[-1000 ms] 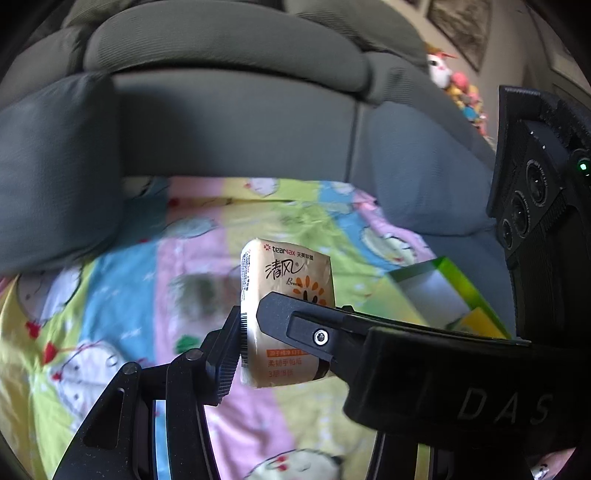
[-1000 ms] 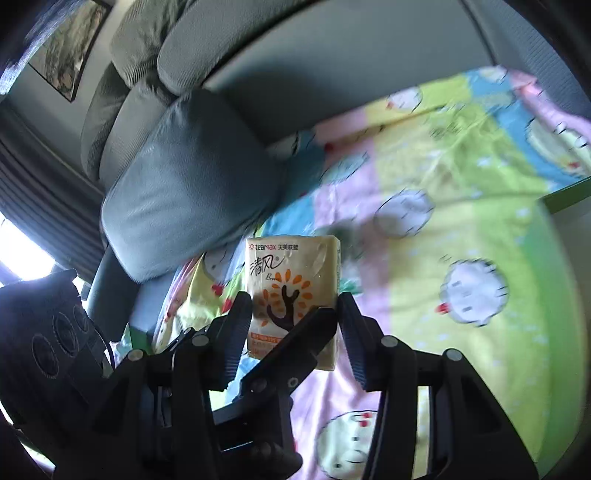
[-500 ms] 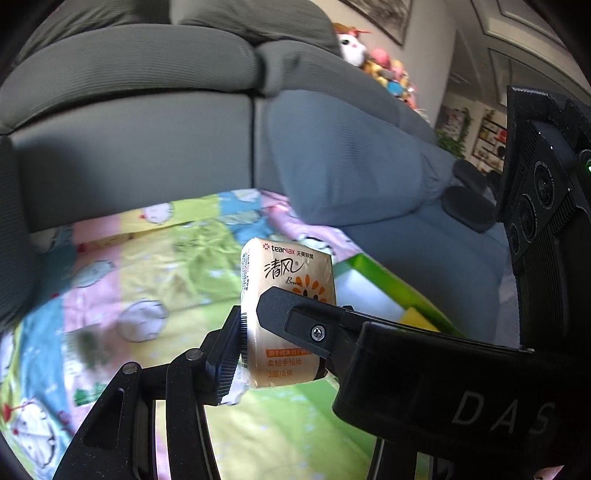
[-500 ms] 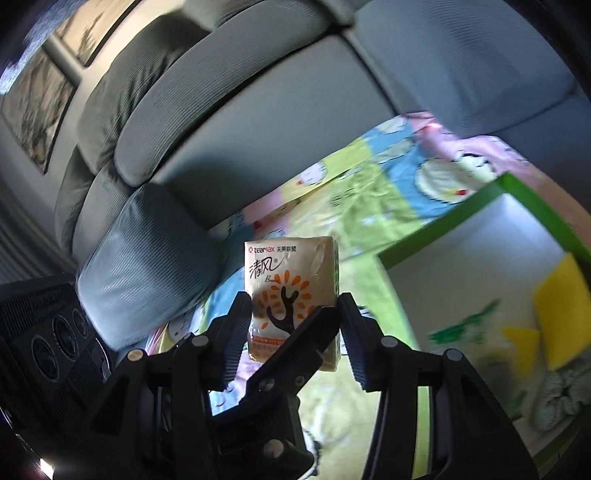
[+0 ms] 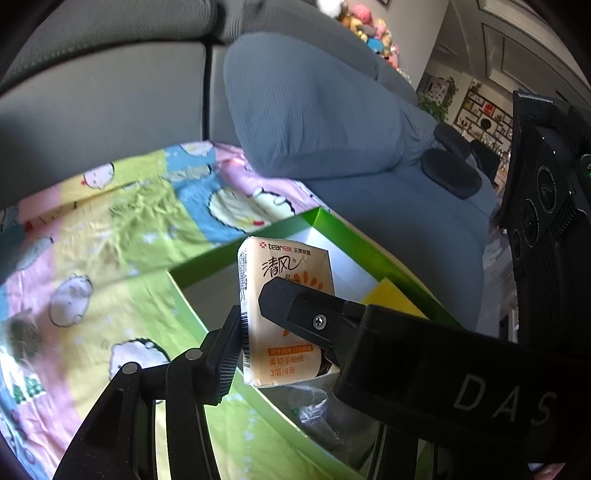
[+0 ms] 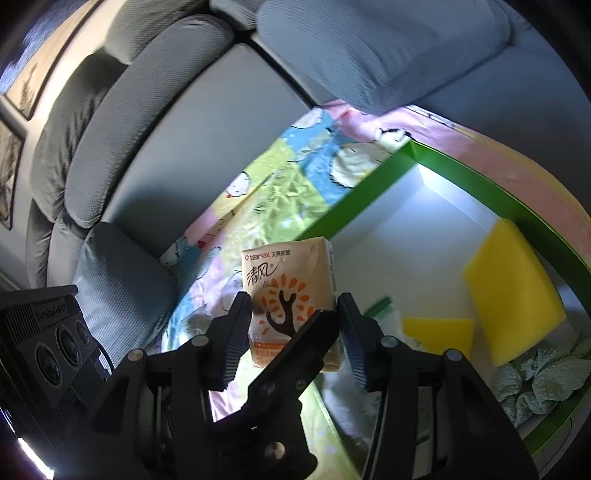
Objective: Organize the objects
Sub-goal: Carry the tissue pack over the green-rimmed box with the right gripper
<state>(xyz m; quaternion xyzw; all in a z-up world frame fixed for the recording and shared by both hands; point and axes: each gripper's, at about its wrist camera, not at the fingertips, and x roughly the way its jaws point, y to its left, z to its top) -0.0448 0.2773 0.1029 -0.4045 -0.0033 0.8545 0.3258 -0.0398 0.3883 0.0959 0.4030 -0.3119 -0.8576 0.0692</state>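
Note:
A beige tissue pack (image 5: 286, 314) with an orange tree print is held upright in the air over the near rim of a green box (image 5: 347, 240). My left gripper (image 5: 258, 325) is shut on it, and my right gripper (image 6: 293, 325) is shut on the same tissue pack (image 6: 291, 295); one finger of the other gripper crosses its front in each view. The green box (image 6: 354, 210) has a white inside. It holds two yellow sponges (image 6: 513, 295) and a pale green crumpled cloth (image 6: 543, 376).
The box rests on a cartoon-print blanket (image 5: 110, 236) spread over a grey sofa (image 5: 110, 96). Grey cushions (image 5: 314, 110) stand behind the box. A crinkled clear plastic bag (image 5: 317, 406) lies in the box's near corner. Stuffed toys (image 5: 369, 29) sit far back.
Both grippers have carried the tissue pack to the right, from above the blanket to above the green box. The grip on the pack is unchanged.

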